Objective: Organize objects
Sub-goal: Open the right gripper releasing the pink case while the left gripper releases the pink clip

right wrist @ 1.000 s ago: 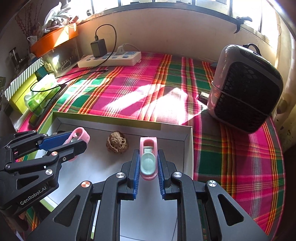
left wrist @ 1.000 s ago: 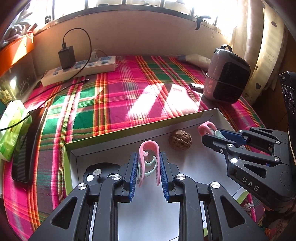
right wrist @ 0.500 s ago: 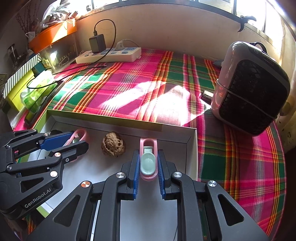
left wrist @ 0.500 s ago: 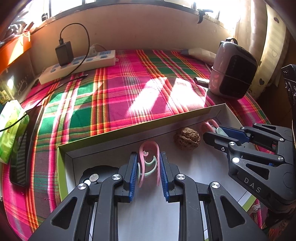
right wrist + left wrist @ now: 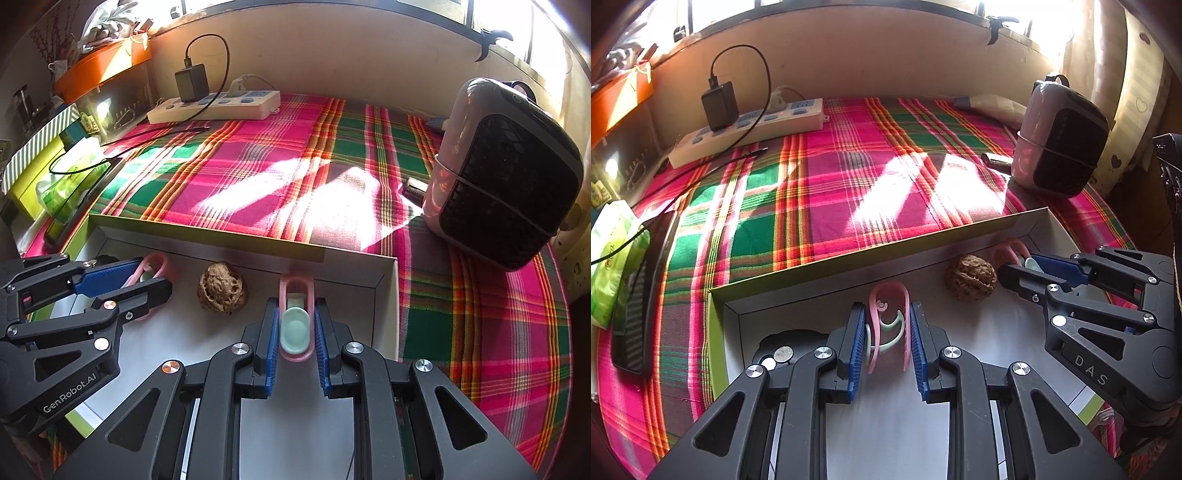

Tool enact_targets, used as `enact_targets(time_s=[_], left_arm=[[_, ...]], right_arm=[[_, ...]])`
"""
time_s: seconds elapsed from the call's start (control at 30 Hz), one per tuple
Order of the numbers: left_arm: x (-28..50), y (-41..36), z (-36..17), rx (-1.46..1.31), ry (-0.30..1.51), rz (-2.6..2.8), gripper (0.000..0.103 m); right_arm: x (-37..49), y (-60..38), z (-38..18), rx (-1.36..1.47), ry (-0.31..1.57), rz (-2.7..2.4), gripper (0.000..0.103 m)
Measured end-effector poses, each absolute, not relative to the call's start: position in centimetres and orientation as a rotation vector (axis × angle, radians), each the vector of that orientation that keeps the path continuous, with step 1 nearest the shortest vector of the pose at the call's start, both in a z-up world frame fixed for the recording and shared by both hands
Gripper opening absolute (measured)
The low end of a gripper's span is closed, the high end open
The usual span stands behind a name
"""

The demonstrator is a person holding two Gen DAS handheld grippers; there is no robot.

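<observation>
Beside the wrinkled walnut (image 5: pixel 970 277) in the shallow grey tray (image 5: pixel 960 417), my left claw (image 5: pixel 888 332) pinched a pink looped clip (image 5: pixel 888 317); my right claw (image 5: pixel 295 332) clamped its smooth pink-and-mint twin (image 5: pixel 295 325).

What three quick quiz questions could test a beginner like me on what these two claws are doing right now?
1. True or false: the left gripper is shut on a pink clip.
2. What lies in the tray between the two grippers? A) walnut B) spoon C) coin
3. Fill in: the right gripper holds a pink clip with a pale ____ pad.

Key:
1. True.
2. A, the walnut.
3. Green.
</observation>
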State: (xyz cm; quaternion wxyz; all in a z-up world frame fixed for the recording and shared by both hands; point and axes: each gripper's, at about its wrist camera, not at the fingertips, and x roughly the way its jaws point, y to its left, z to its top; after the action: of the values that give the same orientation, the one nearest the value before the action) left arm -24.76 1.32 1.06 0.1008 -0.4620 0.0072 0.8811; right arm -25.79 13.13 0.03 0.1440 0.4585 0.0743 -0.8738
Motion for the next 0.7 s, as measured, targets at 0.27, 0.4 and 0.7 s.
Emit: enact_targets(time_s=[0.27,0.4,0.7], left_arm=[[-24.72,1.37,0.98,-1.370,0.032,2.606,0.022],[-24.71,1.27,1.05,-1.375,0.029,2.608,0.026],[-24.36,1.02,1.32,-1.380,0.005,2.608,0.033]], right_arm=[[-25.66,13.04,0.10,1.319,0.216,-2.539,0.027],[-25.51,12.99,0.26,1.306,0.223,-2.540,0.037],[-24.99,13.02,0.49,1.295,0.221,-2.550,0.038]])
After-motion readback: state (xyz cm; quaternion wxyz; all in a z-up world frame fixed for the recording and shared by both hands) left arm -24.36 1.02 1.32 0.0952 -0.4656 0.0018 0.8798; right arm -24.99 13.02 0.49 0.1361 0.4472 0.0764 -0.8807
